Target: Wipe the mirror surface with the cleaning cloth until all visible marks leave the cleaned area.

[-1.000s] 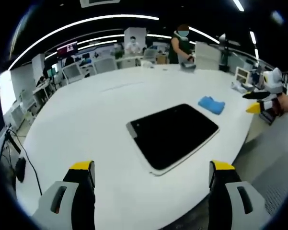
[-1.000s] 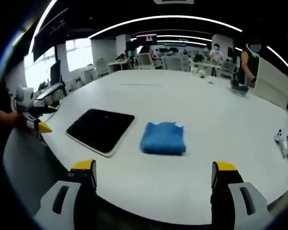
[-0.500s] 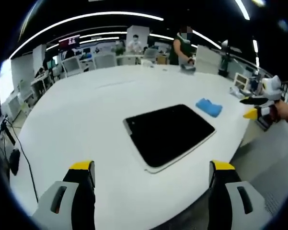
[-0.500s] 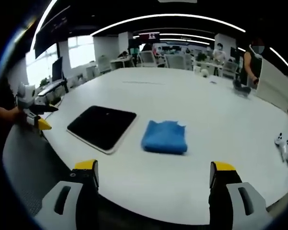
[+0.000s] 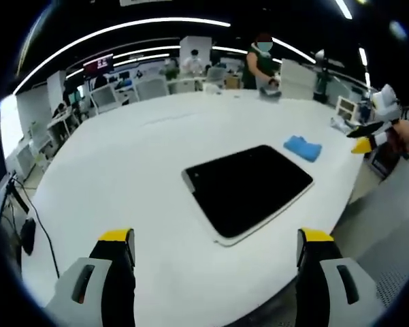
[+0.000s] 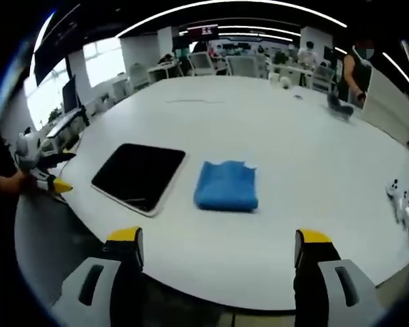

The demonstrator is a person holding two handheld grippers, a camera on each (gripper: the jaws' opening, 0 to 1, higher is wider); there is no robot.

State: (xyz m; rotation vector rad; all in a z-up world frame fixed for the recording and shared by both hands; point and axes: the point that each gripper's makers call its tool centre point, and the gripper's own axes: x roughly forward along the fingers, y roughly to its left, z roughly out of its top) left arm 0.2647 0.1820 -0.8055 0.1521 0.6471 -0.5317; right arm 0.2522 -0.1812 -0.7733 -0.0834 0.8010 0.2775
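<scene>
Reaching first for the folded cleaning cloth, keep your released right gripper fingers wide; mirror lies just left.

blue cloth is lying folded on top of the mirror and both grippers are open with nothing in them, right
Not quite. The blue cloth lies folded on the white table beside the mirror, apart from it, as the right gripper view shows. Both the left gripper and right gripper are open and empty.
</scene>
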